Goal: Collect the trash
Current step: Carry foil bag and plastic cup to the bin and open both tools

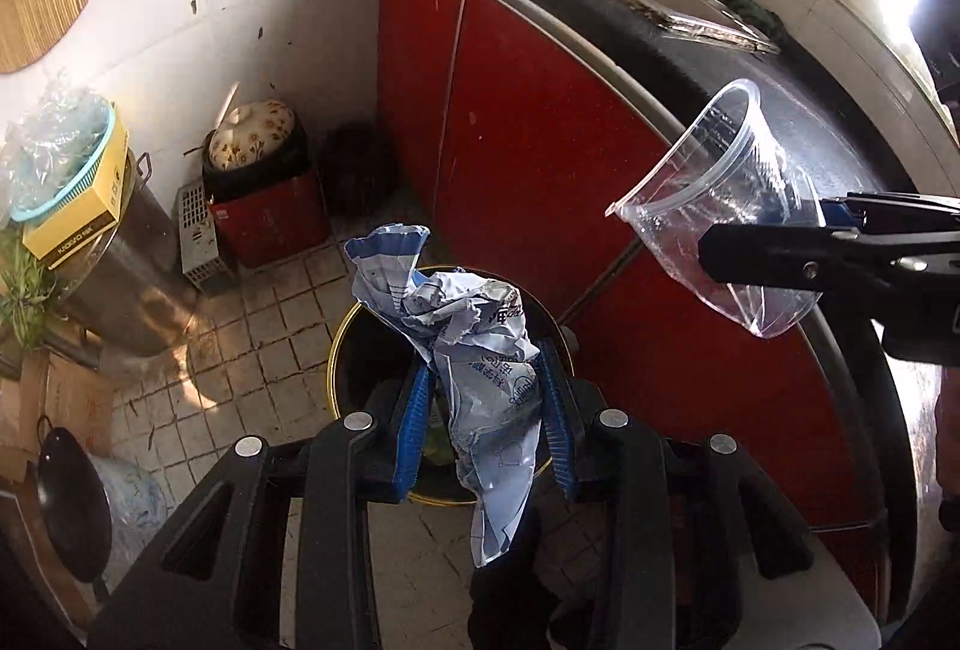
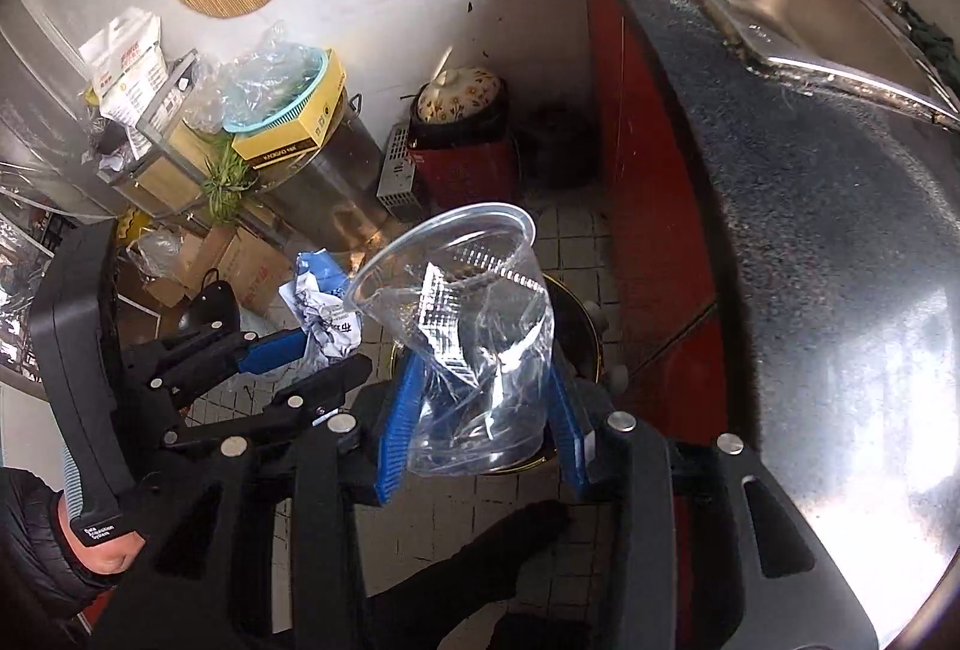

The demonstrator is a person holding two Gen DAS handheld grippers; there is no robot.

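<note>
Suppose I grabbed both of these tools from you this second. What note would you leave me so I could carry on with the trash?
Left tool: shut on the crumpled blue-and-white paper wrapper, held over the open trash bin on the floor.
Right tool: shut on the clear plastic cup, crushed near its base, held in the air beside the red cabinet and above the bin.
Done: both pieces picked up and brought to the bin.
Left: open each tool so the wrapper and cup fall in. The wrapper looks lined up already; the cup may need moving over the opening first. I cannot tell if more trash is waiting elsewhere.
</note>
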